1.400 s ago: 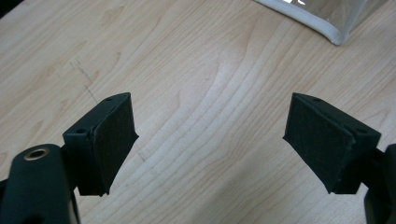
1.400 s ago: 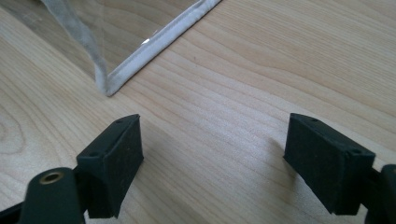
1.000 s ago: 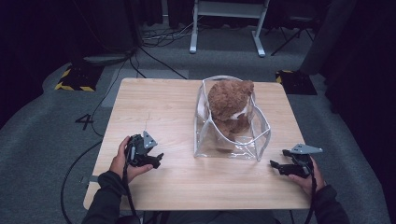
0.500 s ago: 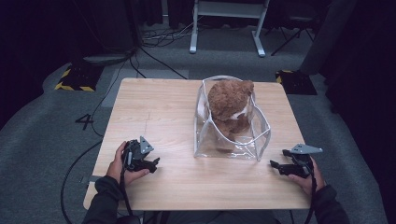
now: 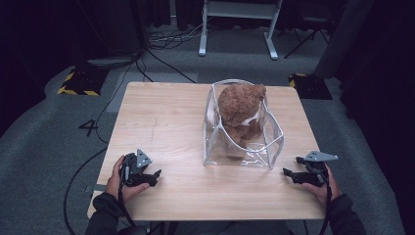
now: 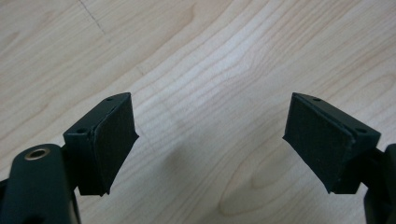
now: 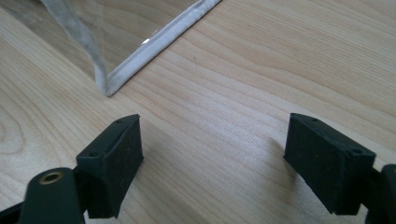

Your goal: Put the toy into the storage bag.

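Both tools, left tool and right tool, rest low, gaping.

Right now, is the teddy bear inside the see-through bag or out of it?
Inside. The brown teddy bear sits within the clear bag, whose walls stand around it, head poking up at the open top.

right claw: jaws wide apart, empty | clear bag corner just ahead | wooden table
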Motion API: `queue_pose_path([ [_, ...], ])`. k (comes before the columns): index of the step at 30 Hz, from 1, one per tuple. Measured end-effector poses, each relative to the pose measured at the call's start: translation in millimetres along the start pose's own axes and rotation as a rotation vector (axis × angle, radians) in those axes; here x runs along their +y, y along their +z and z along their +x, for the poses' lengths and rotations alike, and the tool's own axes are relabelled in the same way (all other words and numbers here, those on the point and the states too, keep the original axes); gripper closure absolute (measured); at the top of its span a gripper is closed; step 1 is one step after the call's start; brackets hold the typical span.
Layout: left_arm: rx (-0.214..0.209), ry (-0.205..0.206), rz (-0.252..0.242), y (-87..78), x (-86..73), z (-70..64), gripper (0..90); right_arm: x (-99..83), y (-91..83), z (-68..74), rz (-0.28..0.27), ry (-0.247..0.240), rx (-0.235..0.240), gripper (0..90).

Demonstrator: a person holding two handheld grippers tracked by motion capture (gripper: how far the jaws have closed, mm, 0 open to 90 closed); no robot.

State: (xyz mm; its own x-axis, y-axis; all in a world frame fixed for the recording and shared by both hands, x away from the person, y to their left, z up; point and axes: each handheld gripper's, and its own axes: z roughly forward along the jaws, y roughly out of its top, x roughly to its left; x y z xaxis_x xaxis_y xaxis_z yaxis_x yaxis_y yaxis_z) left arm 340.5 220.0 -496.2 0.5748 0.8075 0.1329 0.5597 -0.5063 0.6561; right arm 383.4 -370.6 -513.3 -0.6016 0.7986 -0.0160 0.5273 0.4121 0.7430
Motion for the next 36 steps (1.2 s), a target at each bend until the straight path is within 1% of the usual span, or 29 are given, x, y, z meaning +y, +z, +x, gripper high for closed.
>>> queue_pose_path([
  [5, -0.004, -0.025, -0.015, -0.9, -10.8, 2.8, 16.6, 0.0, 0.1, -0.1, 0.0, 0.0, 0.0, 19.0],
  [8, -0.02, -0.04, -0.009, -0.4, -17.0, 3.6, 16.7, 0.0, 0.0, 0.0, 0.0, 0.001, 0.0, 19.0],
  [9, -0.021, -0.048, -0.015, 0.1, -19.2, 3.7, 16.7, 0.0, 0.1, 0.0, 0.0, 0.001, 0.0, 19.1],
  [13, -0.051, -0.1, -0.047, 0.9, -28.3, 5.6, 16.6, 0.0, 0.0, 0.0, 0.0, 0.001, 0.0, 19.0],
  [14, -0.056, -0.107, -0.047, 0.6, -29.1, 6.2, 16.7, 0.0, 0.0, 0.0, 0.0, 0.001, 0.0, 19.1],
  [17, -0.052, -0.136, -0.041, -0.5, -31.0, 7.5, 16.2, 0.0, 0.0, 0.0, 0.0, 0.001, 0.0, 19.0],
  [18, -0.054, -0.143, -0.039, -0.7, -31.7, 8.8, 16.3, 0.0, 0.0, 0.0, 0.0, 0.001, 0.0, 19.0],
  [19, -0.067, -0.161, -0.034, -0.8, -32.3, 10.5, 16.4, -0.1, 0.0, 0.0, 0.0, 0.0, 0.0, 19.0],
  [20, -0.07, -0.173, -0.04, -1.0, -32.7, 11.1, 16.7, -0.1, 0.0, 0.0, 0.0, -0.001, -0.001, 19.0],
  [22, -0.071, -0.179, -0.046, -0.8, -33.1, 11.8, 17.1, -0.1, 0.0, 0.0, 0.0, -0.001, 0.0, 19.0],
  [25, -0.063, -0.174, -0.036, -0.8, -32.5, 10.5, 17.1, -0.1, 0.0, 0.0, 0.0, -0.001, -0.001, 19.0],
  [36, -0.058, -0.171, -0.037, -0.6, -32.5, 10.2, 16.9, -0.2, 0.0, 0.2, -0.001, -0.002, -0.001, 19.0],
])
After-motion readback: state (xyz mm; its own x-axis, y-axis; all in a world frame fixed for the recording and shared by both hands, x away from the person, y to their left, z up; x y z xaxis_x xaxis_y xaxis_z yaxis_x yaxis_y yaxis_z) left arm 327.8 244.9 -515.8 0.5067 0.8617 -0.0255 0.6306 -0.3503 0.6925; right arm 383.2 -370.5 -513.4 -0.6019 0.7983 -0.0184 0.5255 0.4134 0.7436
